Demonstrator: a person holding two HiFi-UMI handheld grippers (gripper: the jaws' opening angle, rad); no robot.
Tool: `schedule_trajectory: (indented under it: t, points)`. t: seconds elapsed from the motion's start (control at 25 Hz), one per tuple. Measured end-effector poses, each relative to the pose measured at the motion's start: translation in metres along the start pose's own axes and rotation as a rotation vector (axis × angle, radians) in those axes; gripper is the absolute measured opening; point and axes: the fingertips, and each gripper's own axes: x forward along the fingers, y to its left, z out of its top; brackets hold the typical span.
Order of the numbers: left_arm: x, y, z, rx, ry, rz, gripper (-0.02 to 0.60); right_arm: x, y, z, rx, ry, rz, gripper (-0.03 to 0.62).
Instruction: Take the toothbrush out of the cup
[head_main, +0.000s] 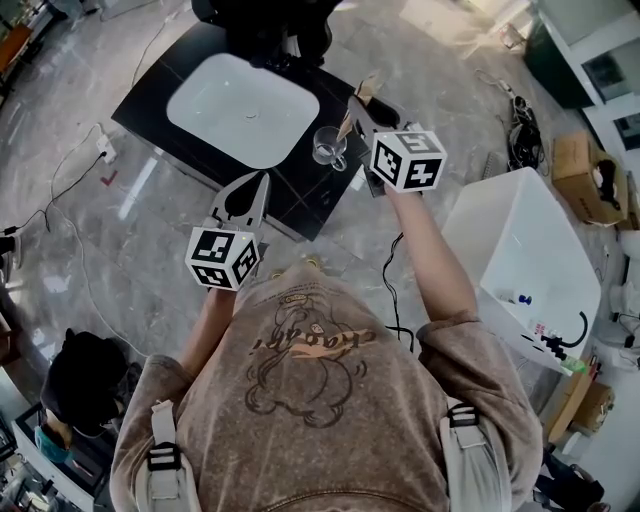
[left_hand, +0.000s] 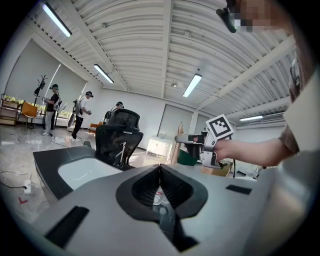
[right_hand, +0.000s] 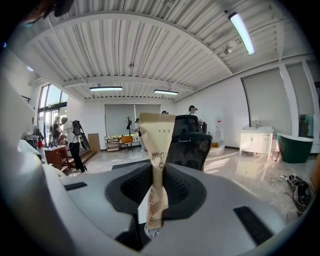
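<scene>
Forearms stretch forward toward the black counter (head_main: 150, 100). Right gripper (head_main: 358, 108), the farther out, pinches a paper-wrapped toothbrush (right_hand: 156, 165) upright, its lower end just over the glass cup (head_main: 328, 147) beside the sink (head_main: 243, 108). Left gripper (head_main: 262, 182) hovers at the counter's near edge, jaws pressed together on nothing.

Glossy grey marble floor (head_main: 90, 250); black counter (head_main: 150, 100) with white basin (head_main: 245, 105); ribbed white ceiling (right_hand: 150, 45), strip lights (right_hand: 241, 32); black office chair (right_hand: 192, 140).
</scene>
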Motion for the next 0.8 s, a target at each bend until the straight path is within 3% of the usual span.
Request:
schedule_trajectory:
  t: [0.56, 0.8]
  points:
    - [0.003, -0.013, -0.006, -0.001, 0.019, -0.034, 0.017, -0.109, 0.051, -0.068, 0.097, 0.007, -0.041, 0.078]
    - [0.005, -0.015, -0.006, 0.006, 0.023, -0.046, 0.017, -0.128, 0.065, -0.084, 0.126, 0.004, -0.042, 0.078]
